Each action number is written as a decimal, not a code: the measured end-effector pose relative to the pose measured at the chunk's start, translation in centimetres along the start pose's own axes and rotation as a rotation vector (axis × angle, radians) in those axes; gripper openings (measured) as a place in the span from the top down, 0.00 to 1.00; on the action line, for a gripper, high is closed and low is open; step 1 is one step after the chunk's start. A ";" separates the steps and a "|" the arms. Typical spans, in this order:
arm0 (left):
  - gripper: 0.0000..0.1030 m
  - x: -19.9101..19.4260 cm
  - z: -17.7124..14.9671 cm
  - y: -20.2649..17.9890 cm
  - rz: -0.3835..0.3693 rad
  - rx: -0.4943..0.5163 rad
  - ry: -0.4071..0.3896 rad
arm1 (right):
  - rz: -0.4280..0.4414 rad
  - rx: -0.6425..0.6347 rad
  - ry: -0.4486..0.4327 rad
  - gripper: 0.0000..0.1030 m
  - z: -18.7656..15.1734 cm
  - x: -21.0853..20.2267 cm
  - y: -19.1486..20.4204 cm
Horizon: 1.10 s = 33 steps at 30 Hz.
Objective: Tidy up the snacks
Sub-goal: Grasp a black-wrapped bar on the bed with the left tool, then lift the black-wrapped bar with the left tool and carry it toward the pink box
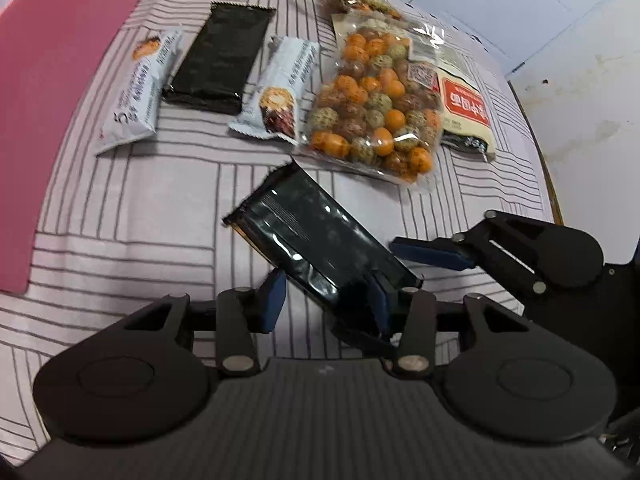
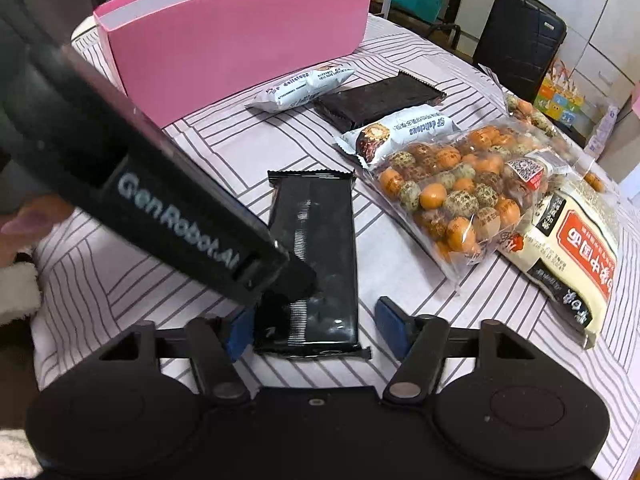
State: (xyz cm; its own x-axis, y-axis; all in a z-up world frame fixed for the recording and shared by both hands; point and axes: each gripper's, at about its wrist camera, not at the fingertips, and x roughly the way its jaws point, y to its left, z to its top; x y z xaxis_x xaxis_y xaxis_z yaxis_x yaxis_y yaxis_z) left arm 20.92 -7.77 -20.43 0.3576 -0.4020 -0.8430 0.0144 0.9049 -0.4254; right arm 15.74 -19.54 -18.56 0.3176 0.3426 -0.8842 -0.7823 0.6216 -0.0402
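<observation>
Black packet (image 2: pixel 316 264) lies flat on striped tabletop (image 2: pixel 392 260), bracketed by both tools. Left tool (image 1: pixel 326 300) spread wide; right tool (image 2: pixel 316 330) likewise apart. Closure advised across the packet's near end, squarely, before lifting toward pink box (image 2: pixel 240 28).

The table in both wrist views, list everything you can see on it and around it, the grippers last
glossy black snack packet: one, black, nearest, between both grippers
matte black snack packet: one, black, farther back between the bars
white-wrapped snack bars: two, white, flanking it
clear bag of round coated nuts: one, orange and speckled, right
cream pouch with red label: one, far right
pink box: one, left rear
striped tablecloth: one, white, underneath
black suitcase: one, behind table
left gripper: open around nearest packet
right gripper: open around it
</observation>
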 end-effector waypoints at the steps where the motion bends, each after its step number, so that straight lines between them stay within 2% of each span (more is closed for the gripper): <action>1: 0.61 0.1 -0.1 -0.1 -0.003 -0.002 0.001 | 0.001 0.000 -0.001 0.44 0.1 -0.1 0.1; 9: 0.61 0.2 -0.2 0.7 -0.059 -0.081 -0.017 | 0.052 0.232 0.036 0.46 1.0 0.3 -1.8; 13: 0.61 0.7 -0.2 0.8 -0.056 -0.090 -0.027 | 0.000 0.173 0.027 0.45 0.7 0.6 -0.5; 16: 0.61 0.6 -0.4 0.7 -0.055 -0.074 -0.038 | -0.020 0.181 0.025 0.47 0.8 0.2 0.0; 21: 0.61 -0.2 -0.8 0.0 -0.032 -0.016 -0.035 | -0.013 0.216 0.036 0.48 0.7 -0.5 0.4; 26: 0.61 -1.3 -1.7 -0.4 -0.032 -0.007 -0.036 | 0.008 0.278 0.053 0.48 0.8 -1.4 0.5; 33: 0.60 -3.3 -2.6 -0.7 -0.003 0.013 -0.038 | -0.001 0.306 0.029 0.48 0.9 -2.6 2.2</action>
State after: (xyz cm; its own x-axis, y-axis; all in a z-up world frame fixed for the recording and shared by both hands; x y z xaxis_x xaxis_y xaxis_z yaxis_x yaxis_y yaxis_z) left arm 17.25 -7.43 -18.20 0.3930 -0.3993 -0.8283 0.0280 0.9056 -0.4233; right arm 13.66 -18.45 -15.94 0.2994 0.3246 -0.8972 -0.5828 0.8068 0.0974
